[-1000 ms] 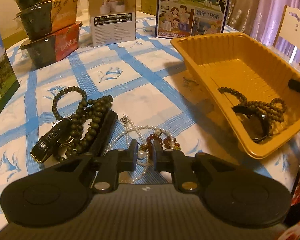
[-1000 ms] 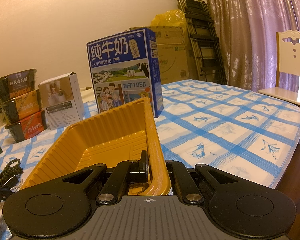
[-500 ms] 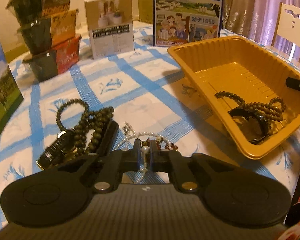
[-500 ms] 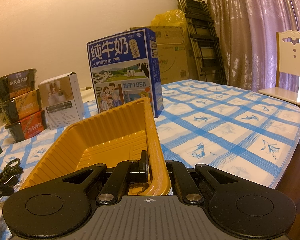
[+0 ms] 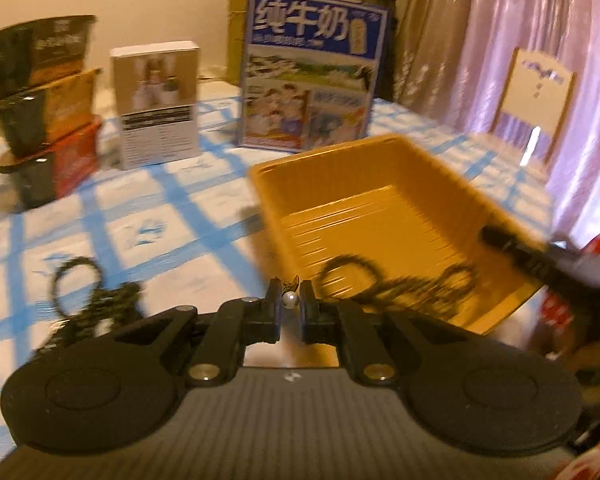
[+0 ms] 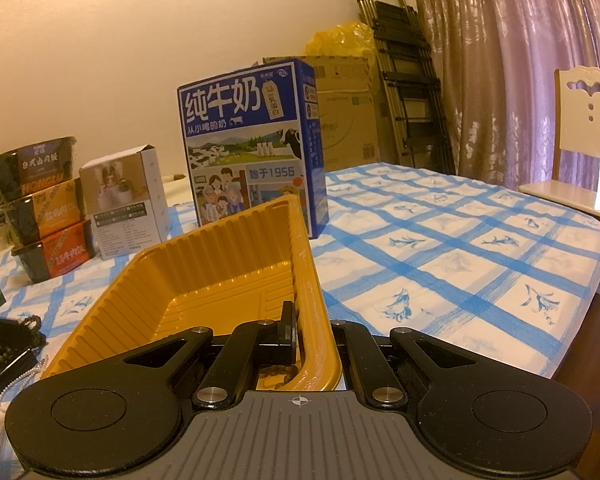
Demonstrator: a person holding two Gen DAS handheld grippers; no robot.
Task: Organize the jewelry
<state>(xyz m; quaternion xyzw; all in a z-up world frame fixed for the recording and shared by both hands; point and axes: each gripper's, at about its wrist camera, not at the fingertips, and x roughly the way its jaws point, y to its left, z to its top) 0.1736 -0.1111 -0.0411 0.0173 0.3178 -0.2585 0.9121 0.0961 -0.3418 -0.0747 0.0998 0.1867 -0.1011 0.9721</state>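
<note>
Pearl necklace [image 5: 290, 300]: we see one white bead pinched between the fingers of the left claw [image 5: 289, 305], lifted above the tabletop [image 5: 172, 216]; the strand itself is hidden.
Yellow tray [image 5: 380, 204]: near the claw's right; we note dark bead bracelets [image 5: 400, 284] lying inside, blurred.
Right claw [image 6: 314, 330]: we find it clamped on the tray's near wall, one finger [image 6: 287, 320] inside.
Dark beads [image 5: 96, 296]: on the tabletop, left.
Milk carton [image 6: 252, 148]: behind the tray.
</note>
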